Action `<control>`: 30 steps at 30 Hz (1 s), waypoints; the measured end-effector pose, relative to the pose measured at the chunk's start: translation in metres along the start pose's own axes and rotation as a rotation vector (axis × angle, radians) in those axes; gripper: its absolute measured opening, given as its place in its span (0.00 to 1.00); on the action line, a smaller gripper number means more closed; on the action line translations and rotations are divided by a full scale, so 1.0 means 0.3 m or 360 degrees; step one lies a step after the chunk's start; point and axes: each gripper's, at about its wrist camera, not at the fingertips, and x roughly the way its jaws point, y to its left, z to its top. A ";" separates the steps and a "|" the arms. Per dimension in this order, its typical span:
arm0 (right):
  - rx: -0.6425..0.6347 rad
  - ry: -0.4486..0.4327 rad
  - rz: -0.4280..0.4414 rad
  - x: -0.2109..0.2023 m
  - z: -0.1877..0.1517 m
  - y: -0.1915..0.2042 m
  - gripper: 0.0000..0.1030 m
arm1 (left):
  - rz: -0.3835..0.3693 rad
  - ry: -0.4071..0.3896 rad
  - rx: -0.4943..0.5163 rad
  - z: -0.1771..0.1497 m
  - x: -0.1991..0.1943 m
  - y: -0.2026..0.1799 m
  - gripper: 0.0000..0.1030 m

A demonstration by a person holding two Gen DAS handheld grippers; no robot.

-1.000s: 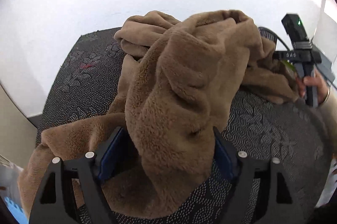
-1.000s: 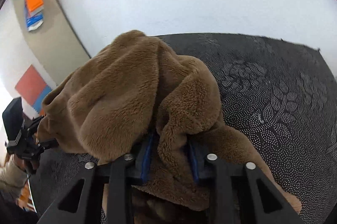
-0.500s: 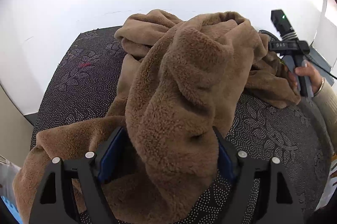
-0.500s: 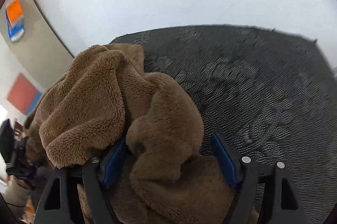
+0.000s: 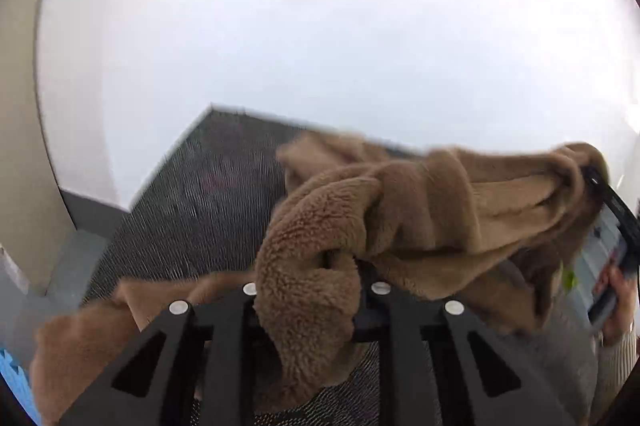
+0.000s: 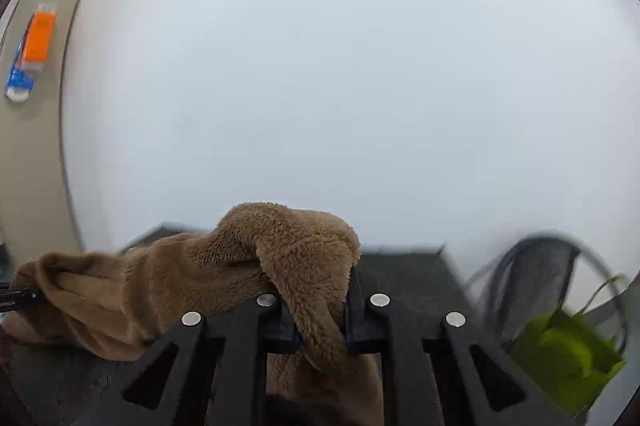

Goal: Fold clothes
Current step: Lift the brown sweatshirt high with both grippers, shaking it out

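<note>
The left gripper is clenched on a thick fold of the brown fleece garment; its jaws have just been closing, and the pile bulges up and over between the two black fingers, then hangs down in front of them. The right gripper is likewise clamped on a bunch of the same fleece, its jaws also just closed, with the blue pads only glimpsed at either side of the pinched cloth.

From the left wrist view the garment runs as a twisted rope from the left grip toward the right side of the picture, where its far end wraps the tip of the other gripper, a black bar held by a person's hand in a ribbed beige sleeve. Most of this span is raised off the table, a dark surface with a dotted floral pattern. A loose part of the garment trails down toward the table's near left edge, and another lobe lies near the far edge.

From the right wrist view the fleece stretches leftward to the left gripper's black tip at the picture's edge. Beyond the table's right side stand a dark mesh chair and a bright green bag. A white wall fills the background, with an orange and blue label on a beige panel at the left.
</note>
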 end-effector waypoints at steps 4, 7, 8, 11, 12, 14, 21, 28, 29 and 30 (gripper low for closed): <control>-0.0045 -0.0299 -0.0162 -0.195 0.102 0.044 0.15 | 0.0007 -0.0295 0.0022 0.095 -0.194 -0.064 0.20; -0.0029 -0.0487 -0.0220 -0.329 0.169 0.066 0.15 | -0.0006 -0.0508 0.0022 0.163 -0.361 -0.099 0.20; -0.0015 -0.0548 -0.0231 -0.375 0.193 0.069 0.15 | -0.0018 -0.0575 0.0023 0.183 -0.420 -0.110 0.20; 0.0021 -0.0716 -0.0254 -0.514 0.261 0.079 0.15 | -0.0054 -0.0773 0.0043 0.227 -0.611 -0.151 0.20; 0.0030 -0.0763 -0.0258 -0.556 0.280 0.081 0.15 | -0.0069 -0.0824 0.0052 0.233 -0.665 -0.162 0.20; 0.0025 -0.0863 -0.0290 -0.671 0.311 0.089 0.15 | -0.0092 -0.0928 0.0075 0.235 -0.777 -0.184 0.20; -0.0012 -0.1165 -0.0396 -1.047 0.374 0.098 0.15 | -0.0157 -0.1211 0.0160 0.198 -1.112 -0.273 0.20; -0.0052 -0.1375 -0.0507 -1.356 0.402 0.131 0.15 | -0.0221 -0.1430 0.0281 0.136 -1.404 -0.334 0.23; -0.0056 -0.1399 -0.0524 -1.388 0.404 0.132 0.15 | -0.0232 -0.1445 0.0298 0.129 -1.434 -0.339 0.23; -0.0059 -0.1417 -0.0537 -1.417 0.406 0.131 0.15 | -0.0240 -0.1456 0.0313 0.123 -1.461 -0.344 0.23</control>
